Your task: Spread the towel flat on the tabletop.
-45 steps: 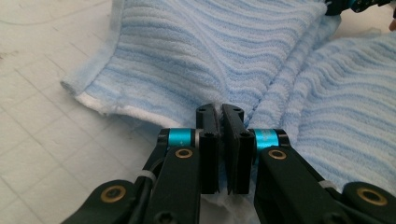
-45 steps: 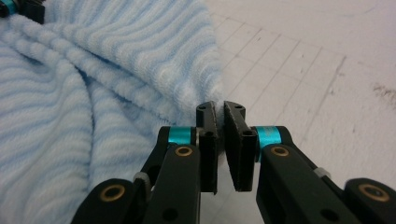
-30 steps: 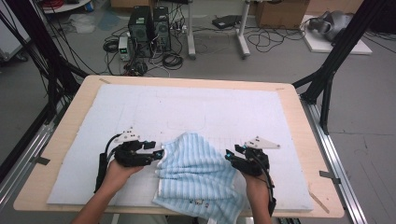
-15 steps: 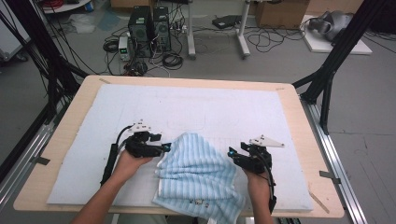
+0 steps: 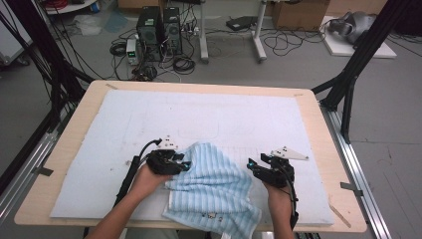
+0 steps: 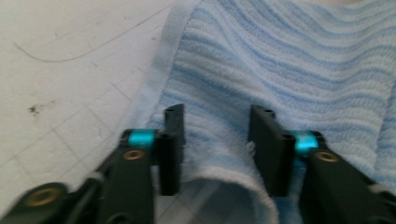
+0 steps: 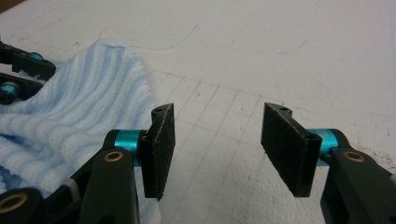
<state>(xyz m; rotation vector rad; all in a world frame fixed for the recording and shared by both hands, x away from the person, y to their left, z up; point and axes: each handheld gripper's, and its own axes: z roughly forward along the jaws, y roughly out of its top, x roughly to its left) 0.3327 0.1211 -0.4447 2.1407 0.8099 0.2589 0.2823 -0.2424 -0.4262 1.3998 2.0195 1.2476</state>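
Striped blue towel [image 5: 214, 191] seen rumpled on white mat [image 5: 209, 117] of tabletop [image 5: 318, 107], between both tongs. Left tongs [image 6: 215, 140] set over towel's raised hem fold; jaws just been closing, fold between them, pads not seen pressing on it. Right tongs [image 7: 217, 147] held spread, nothing between jaws, bare mat grid beneath; towel edge just beside its left jaw.

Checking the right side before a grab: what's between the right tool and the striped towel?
Nothing: the right tool stands open over bare gridded mat, the blue striped towel just beside its left pad, in the right gripper view.
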